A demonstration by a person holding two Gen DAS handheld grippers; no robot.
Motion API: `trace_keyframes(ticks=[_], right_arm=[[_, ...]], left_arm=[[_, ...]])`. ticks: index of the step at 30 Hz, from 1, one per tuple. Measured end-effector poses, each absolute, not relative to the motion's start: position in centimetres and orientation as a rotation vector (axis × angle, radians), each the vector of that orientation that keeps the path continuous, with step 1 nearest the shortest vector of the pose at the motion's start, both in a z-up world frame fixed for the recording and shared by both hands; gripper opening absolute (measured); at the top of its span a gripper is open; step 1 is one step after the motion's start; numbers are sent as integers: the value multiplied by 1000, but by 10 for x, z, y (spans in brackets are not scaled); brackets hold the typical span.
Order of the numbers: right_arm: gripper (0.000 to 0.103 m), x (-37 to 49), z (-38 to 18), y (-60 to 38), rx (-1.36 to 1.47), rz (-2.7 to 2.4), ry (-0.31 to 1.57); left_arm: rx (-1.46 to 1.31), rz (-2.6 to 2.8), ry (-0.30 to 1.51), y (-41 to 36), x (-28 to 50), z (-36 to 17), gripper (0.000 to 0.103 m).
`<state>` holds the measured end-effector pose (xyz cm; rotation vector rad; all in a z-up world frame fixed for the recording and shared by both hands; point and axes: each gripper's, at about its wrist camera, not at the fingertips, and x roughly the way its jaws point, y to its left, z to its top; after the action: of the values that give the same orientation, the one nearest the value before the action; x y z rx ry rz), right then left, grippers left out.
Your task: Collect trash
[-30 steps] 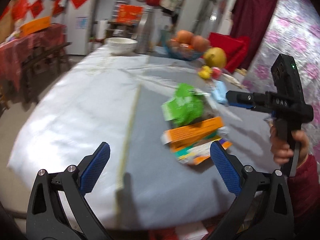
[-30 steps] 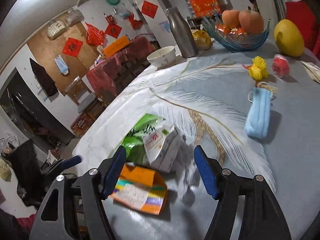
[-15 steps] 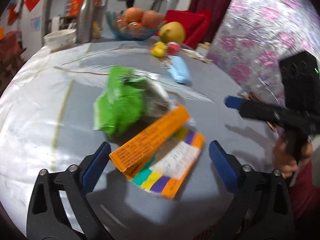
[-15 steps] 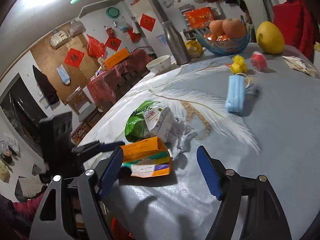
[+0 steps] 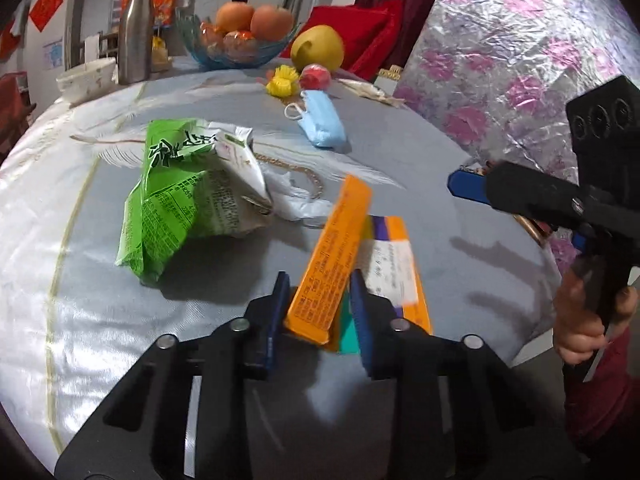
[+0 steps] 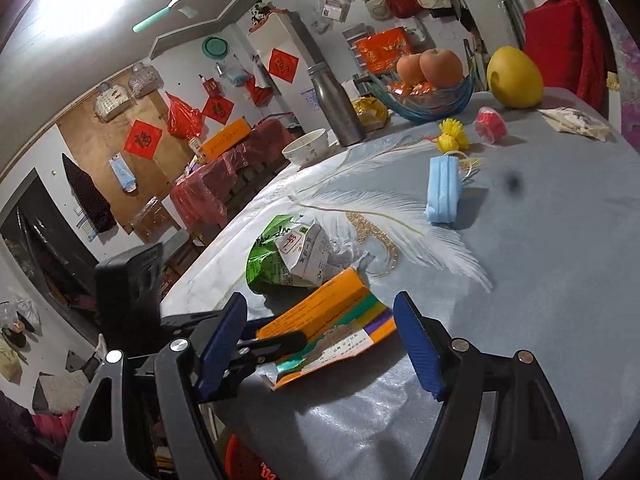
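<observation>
My left gripper point(image 5: 318, 312) is shut on the near end of an orange carton point(image 5: 332, 256), which tilts up off the grey tablecloth; it also shows in the right wrist view point(image 6: 320, 308). A crumpled green and white snack bag point(image 5: 180, 196) lies just left of it, also seen in the right wrist view point(image 6: 288, 256). A folded blue face mask point(image 5: 324, 124) lies farther back. My right gripper point(image 6: 320, 344) is open and empty, hovering near the carton; it shows at the right of the left wrist view point(image 5: 472, 188).
A glass fruit bowl point(image 5: 236, 44), a yellow pomelo point(image 5: 318, 48), a steel flask point(image 5: 134, 36), a white bowl point(image 5: 86, 78), a yellow scrunchie point(image 5: 282, 82) and a red ball point(image 5: 315, 77) stand at the table's far side. The table edge is near me.
My left gripper has closed on the orange carton and lifted its end. The right gripper has stayed open, drawing slightly nearer to the carton.
</observation>
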<state>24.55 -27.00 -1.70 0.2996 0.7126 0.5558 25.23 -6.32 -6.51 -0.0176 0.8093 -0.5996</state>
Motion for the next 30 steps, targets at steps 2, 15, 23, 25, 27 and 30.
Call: trace_keyframes(ticks=[2,15,23,25,27,30], right_arm=[[75,245,-16,-272,306,550,707],[75,244,-20,-273,341,525,724],[74,245,-6,-271,321,506,713],[74,251,-4,-262,301,509,727],[74,260,-1,-242,263,521,746],[74,279,-1,-207,209,541,776]], left_arm=[[-33,-596,798,-60,249,-62,24],[-44,-596,841,-62,263,-63,42],[-145,-558,738,-29,244,-41,16],[-178,-527,682,-3,230,-26,16],[-218,-503,649,20,222,-16,16],[-249,-428,601,56,209,-8,16]])
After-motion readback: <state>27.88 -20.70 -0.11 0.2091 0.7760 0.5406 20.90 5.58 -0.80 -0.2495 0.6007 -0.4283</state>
